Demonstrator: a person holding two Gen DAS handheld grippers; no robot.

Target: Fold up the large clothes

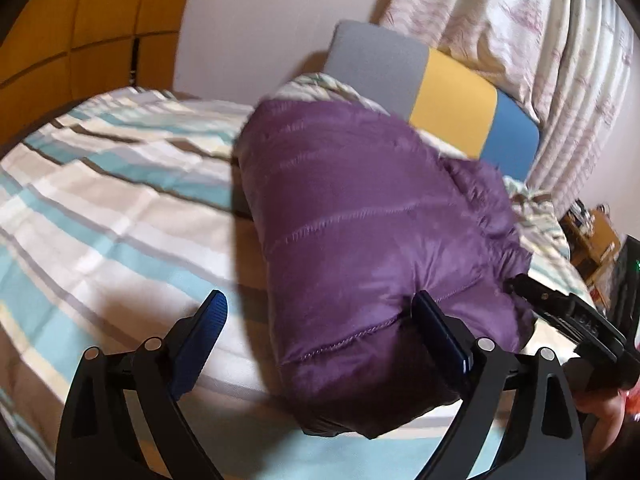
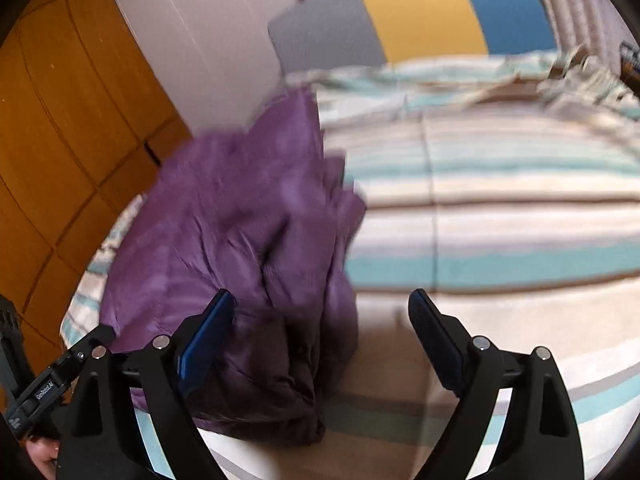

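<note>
Out on the far left stands the orange wardrobe [image 1: 80, 20], hard up against the bed's left edge, so there is little room on that side. Next, the striped bedspread [image 1: 100, 184] runs wide and bare across the left half of the bed in the left wrist view: plenty of open ground there. The left gripper [image 1: 320, 308] hovers low with its fingers spread wide, gripping nothing; its right finger sits against the near edge of the purple puffer jacket [image 1: 360, 220], its left finger over bare bedspread. The jacket lies folded into a long bundle in the middle of the bed, its near end close to the bed's near edge, its far end reaching toward the grey, yellow and blue headboard [image 1: 452, 92]. From the right wrist view, the right gripper [image 2: 322, 304] is also wide open and empty, its left finger over the jacket's crumpled right side and its right finger above clear bedspread. To the right of the jacket the striped cover stretches open to the far rumpled bedding. Curtains [image 1: 540, 40] hang at the far right.
</note>
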